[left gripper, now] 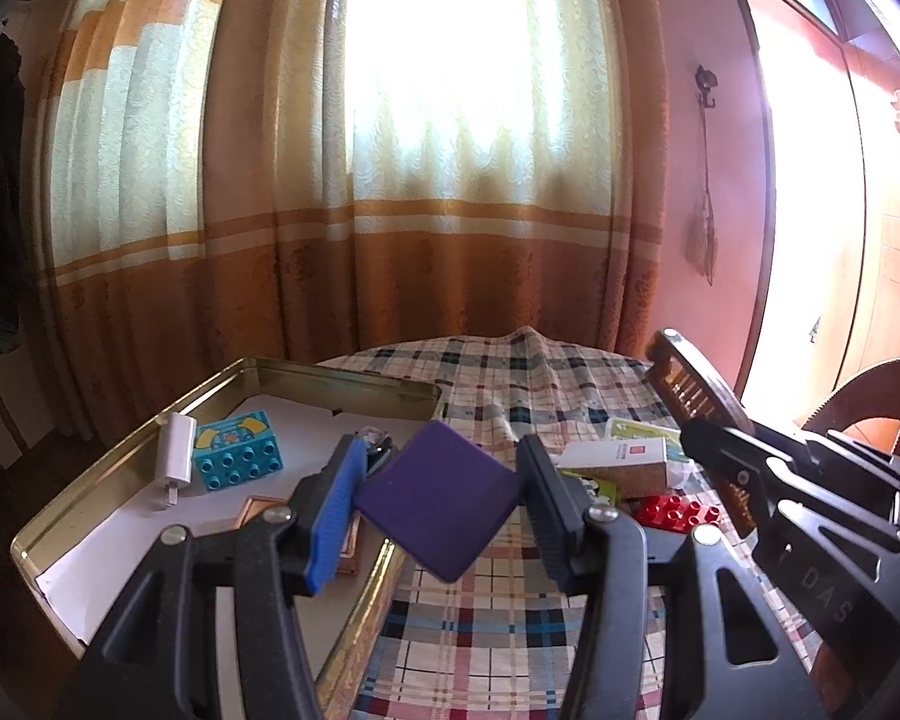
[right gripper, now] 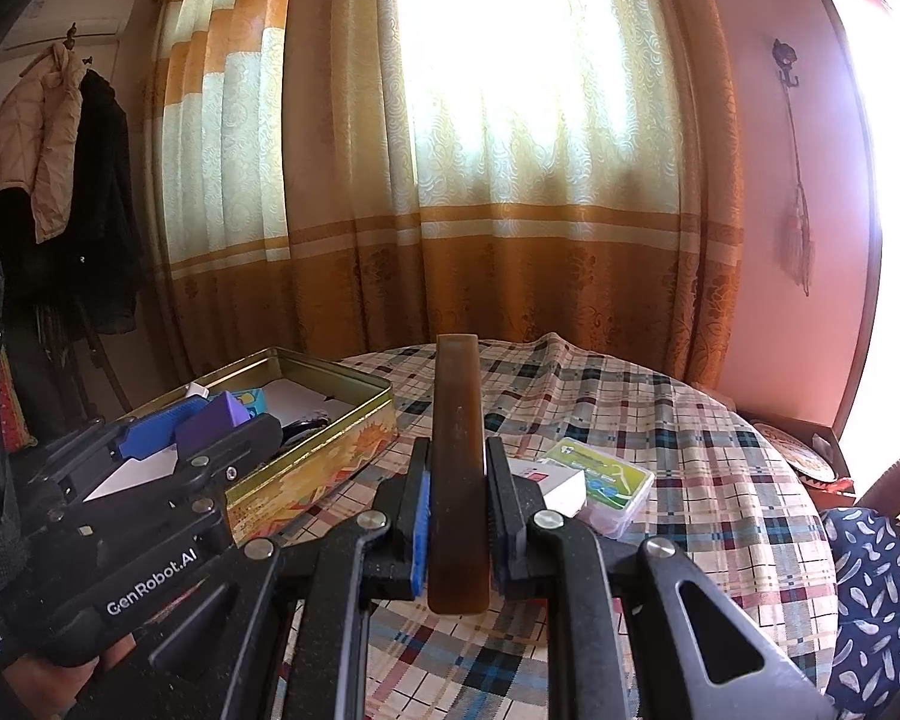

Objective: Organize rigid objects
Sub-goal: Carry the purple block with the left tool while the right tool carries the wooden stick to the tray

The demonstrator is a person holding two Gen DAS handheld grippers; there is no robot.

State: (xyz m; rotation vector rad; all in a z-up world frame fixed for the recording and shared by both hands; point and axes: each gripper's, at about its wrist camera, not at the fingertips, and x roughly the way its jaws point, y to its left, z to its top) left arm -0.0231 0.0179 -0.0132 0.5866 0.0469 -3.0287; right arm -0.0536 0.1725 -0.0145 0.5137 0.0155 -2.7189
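Note:
My left gripper (left gripper: pixel 441 495) is shut on a flat purple square block (left gripper: pixel 438 507), held by two corners above the near right rim of the gold tin box (left gripper: pixel 120 456). The tin holds a white charger (left gripper: pixel 174 456), a blue studded brick (left gripper: pixel 237 450) and a small shiny item (left gripper: pixel 373 439). My right gripper (right gripper: pixel 457 510) is shut on a brown comb (right gripper: pixel 457 450), held edge-up over the plaid tablecloth. The comb also shows at the right of the left wrist view (left gripper: pixel 699 414). The left gripper and purple block (right gripper: pixel 210 423) show over the tin (right gripper: pixel 318 456) in the right wrist view.
On the plaid tablecloth (left gripper: pixel 510 630) lie a red studded brick (left gripper: pixel 681 510), a white box (left gripper: pixel 618 459) and a green-labelled clear case (right gripper: pixel 600 483). Curtains hang behind the table. Coats hang at the far left (right gripper: pixel 48 180). A patterned dark cushion (right gripper: pixel 876 594) is at the right.

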